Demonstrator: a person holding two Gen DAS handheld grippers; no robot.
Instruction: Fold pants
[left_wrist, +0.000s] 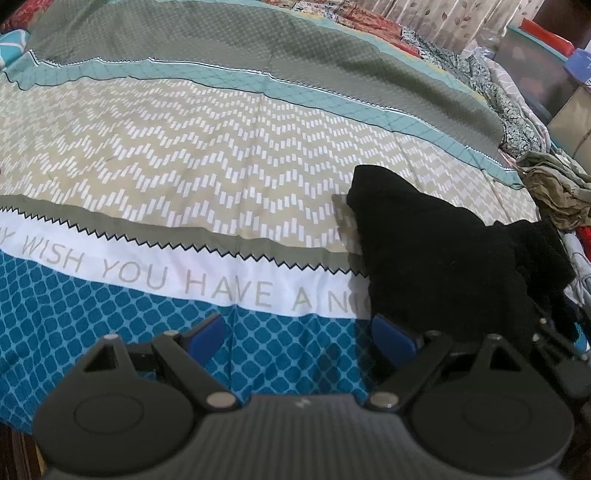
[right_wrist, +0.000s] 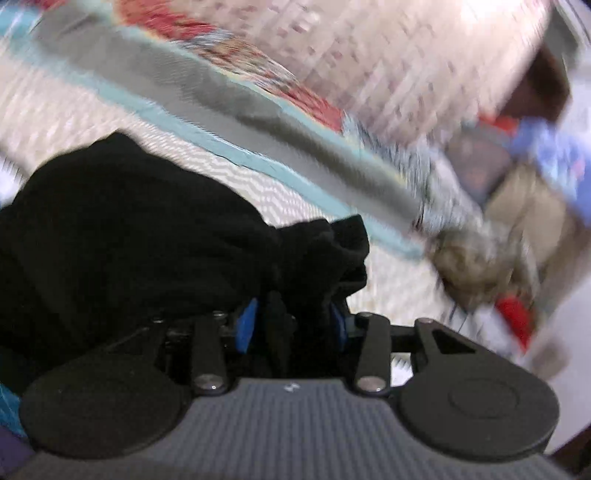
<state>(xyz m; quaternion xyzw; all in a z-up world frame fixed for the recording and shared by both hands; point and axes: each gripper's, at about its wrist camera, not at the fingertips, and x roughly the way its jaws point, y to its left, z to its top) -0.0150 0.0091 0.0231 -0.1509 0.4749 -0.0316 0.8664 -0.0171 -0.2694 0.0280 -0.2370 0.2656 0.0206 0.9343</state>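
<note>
The black pants (left_wrist: 436, 251) hang bunched over the right side of the patterned bedspread (left_wrist: 184, 162). My left gripper (left_wrist: 306, 338) is open and empty, low over the blue part of the spread, just left of the pants. In the blurred right wrist view my right gripper (right_wrist: 291, 325) is shut on the black pants (right_wrist: 129, 229), with cloth bunched between its blue pads (right_wrist: 246, 325) and draped to the left. The right gripper's black frame (left_wrist: 554, 343) shows at the right edge of the left wrist view, under the pants.
A crumpled olive-brown garment (left_wrist: 557, 192) lies at the bed's right edge, also in the right wrist view (right_wrist: 472, 266). Floral bedding (left_wrist: 480, 74) and curtains (left_wrist: 454, 18) are at the back right. Boxes and a dark cabinet (left_wrist: 535, 66) stand beyond the bed.
</note>
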